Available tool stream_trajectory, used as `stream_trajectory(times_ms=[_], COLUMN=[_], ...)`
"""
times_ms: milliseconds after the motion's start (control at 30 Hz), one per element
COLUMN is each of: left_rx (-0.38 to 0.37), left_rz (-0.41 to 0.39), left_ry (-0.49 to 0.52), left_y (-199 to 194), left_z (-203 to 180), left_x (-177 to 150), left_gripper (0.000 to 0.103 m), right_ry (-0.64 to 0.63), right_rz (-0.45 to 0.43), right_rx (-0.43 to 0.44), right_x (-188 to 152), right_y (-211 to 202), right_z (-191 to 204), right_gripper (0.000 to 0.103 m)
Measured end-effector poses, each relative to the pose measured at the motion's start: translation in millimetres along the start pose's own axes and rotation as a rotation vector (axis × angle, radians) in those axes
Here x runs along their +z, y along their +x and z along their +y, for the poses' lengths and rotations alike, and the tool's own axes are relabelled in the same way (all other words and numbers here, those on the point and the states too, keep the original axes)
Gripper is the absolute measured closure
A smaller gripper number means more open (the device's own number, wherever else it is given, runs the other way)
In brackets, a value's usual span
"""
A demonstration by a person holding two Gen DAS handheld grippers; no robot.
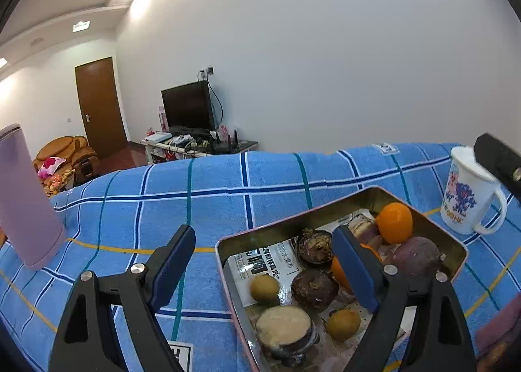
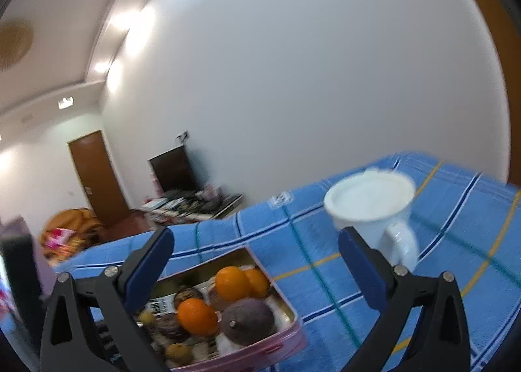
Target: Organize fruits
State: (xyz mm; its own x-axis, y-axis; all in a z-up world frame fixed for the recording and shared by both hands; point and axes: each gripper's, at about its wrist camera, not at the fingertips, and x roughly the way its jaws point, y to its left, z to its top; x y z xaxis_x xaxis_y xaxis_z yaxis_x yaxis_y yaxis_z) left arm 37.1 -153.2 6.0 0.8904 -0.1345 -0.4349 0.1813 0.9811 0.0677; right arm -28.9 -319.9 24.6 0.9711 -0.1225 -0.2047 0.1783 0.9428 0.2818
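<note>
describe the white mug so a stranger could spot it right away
On the blue checked cloth, look past the far right corner of the metal fruit tin. The white mug stands there upright, alone: lidded, one handle, a cartoon print on its side.

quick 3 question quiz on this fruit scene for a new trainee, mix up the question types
1. True or false: the left gripper is shut on an orange.
2. Multiple choice: the fruits lie in a) a wicker basket, b) a metal tin, c) a glass bowl.
3. Fill in: the white mug stands on the blue checked ____, outside the tin.

Key:
1. False. Both its fingers stand wide apart and hold nothing; the right gripper is open too.
2. b. The tin holds oranges, dark round fruits and small yellow-brown ones over printed paper.
3. cloth
</note>
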Motion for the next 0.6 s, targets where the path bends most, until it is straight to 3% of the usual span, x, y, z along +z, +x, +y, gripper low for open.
stream_trajectory(times_ms=[67,233,600], left_rx=[0.01,0.04,0.041], left_rz=[-0.027,-0.09,-0.148], left_ry=[0.003,0.01,-0.013], left_y=[-8.1,-29.2,-69.6], left_z=[0.6,4.5,14.2], left_x=[-3.0,-10.5,-27.7], left_gripper=[0.016,0.016,0.016], right_ry=[-0.059,-0.145,-0.229], right_rz=[-0.043,-0.056,-0.127], right_rx=[-0.025,-0.031,-0.062], right_x=[-4.1,-11.8,-22.7], right_y=[-7.9,-20.2,-68.3], right_z=[13.2,32.5,44.3], right_gripper=[0.0,0.0,0.0])
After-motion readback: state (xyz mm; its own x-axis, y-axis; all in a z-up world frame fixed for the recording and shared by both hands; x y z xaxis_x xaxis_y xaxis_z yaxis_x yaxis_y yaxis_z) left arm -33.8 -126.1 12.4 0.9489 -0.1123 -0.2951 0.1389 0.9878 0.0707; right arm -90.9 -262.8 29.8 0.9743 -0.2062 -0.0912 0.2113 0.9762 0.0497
